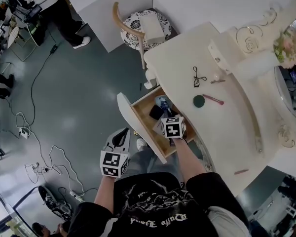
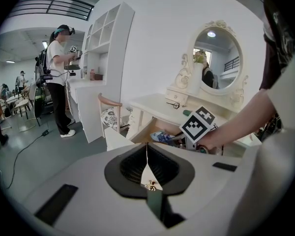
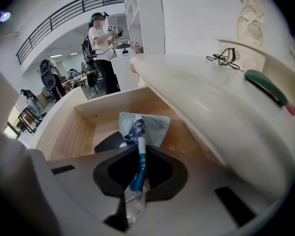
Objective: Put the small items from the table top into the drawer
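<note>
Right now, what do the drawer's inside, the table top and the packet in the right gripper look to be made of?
Drawer: bare pale wood, matte; grain lines show on its walls. Table top: cream paint or lacquer, smooth, soft sheen; the core is hidden. Packet in the right gripper: probably thin printed plastic film, blue and white, with a clear end.

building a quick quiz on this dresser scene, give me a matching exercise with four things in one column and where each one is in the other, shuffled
Things:
1 blue-and-white packet
2 green round item
3 black flat item
4 left gripper

Places:
a on the table top
b over the floor, outside the drawer front
c lying in the open drawer
d pinched in the fingers of the right gripper

Pairs: 1-d, 2-a, 3-c, 4-b
</note>
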`<state>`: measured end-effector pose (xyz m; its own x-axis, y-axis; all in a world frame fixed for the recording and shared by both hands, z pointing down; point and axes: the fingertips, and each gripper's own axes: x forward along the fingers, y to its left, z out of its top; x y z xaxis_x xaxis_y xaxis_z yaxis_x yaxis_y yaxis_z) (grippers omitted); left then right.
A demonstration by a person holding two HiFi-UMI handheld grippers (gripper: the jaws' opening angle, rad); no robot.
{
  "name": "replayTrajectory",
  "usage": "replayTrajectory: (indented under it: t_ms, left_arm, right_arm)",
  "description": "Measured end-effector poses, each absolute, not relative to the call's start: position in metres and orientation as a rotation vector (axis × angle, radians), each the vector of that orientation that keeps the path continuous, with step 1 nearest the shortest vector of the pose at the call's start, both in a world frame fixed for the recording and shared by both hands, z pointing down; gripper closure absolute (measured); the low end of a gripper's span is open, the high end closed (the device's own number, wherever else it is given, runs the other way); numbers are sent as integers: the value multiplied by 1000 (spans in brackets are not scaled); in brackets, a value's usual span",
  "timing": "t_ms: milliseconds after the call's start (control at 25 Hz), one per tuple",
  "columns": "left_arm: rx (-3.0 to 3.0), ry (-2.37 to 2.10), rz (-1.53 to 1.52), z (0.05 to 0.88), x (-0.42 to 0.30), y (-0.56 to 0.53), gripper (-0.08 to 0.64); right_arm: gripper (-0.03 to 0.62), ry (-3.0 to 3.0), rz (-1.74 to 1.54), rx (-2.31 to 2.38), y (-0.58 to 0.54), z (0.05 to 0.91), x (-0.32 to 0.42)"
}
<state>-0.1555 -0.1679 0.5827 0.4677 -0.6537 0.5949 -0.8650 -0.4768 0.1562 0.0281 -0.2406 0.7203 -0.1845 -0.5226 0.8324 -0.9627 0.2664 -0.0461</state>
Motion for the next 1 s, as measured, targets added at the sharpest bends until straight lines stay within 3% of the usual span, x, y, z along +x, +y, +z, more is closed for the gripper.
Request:
replayTrajectory:
  t_ms: [400,760,1000]
  left_arm:
    - [2259,-1300,659,582,-160,-172,543]
    - [2255,-1305,657,581,-159,-174,543]
    - [2261,-1299,655,581,-156,-174,543]
  right_arm:
    - [540,-1724,798,1364,-248,736,35]
    - [390,-1734,868,1335,-244,744,30]
    - [353,-1772,926,1341,-241,743,29]
